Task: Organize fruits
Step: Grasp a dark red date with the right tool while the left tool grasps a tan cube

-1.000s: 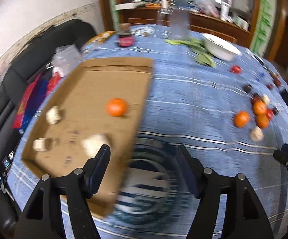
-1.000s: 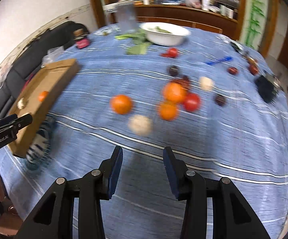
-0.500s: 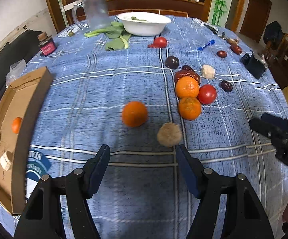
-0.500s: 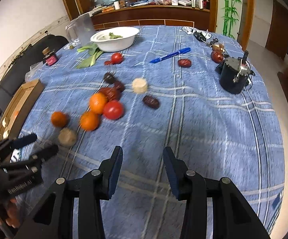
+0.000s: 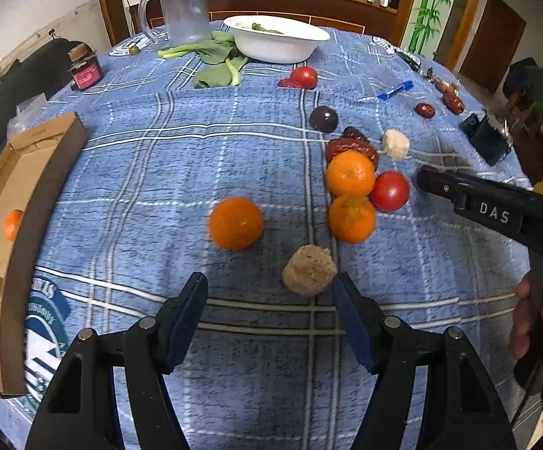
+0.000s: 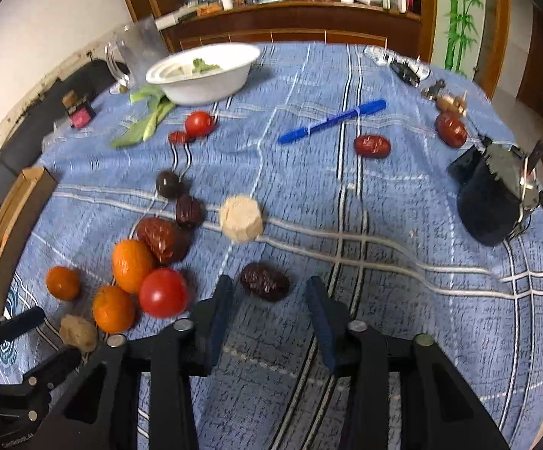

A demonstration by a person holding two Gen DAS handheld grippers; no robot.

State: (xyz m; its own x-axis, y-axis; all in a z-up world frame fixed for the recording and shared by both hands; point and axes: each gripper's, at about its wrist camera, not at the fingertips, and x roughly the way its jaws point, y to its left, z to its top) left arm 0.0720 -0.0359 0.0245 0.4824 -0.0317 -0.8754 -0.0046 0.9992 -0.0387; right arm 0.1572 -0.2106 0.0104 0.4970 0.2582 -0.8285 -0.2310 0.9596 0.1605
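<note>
The left gripper [image 5: 270,285] tilts steeply down at the blue checked tablecloth [image 5: 158,157]. Its jaws are spread wide and hold nothing. A rough beige lump [image 5: 309,270] sits just ahead of the tips, close against the right-hand finger, with no pad pressing on it. A lone mandarin [image 5: 235,223] lies a little farther out, toward the left finger's side. Beyond the lump, two more mandarins [image 5: 351,197] touch a red tomato [image 5: 389,191]. Far to the left is a cardboard tray [image 5: 46,157] with one mandarin and some pale pieces inside. The right gripper [image 6: 268,280] also points steeply down, gripped by a person's hand [image 5: 526,318] at the right edge of the left wrist view. Its jaws have just been closing, yet a gap still shows between them and they grip nothing. A dark wrinkled date [image 6: 264,281] lies on the cloth just off the tips, in line with the gap and nearer the left finger, untouched by the pads. Farther ahead sits a pale beige chunk [image 6: 241,218], and a blue pen [image 6: 331,120] lies well beyond that.
</note>
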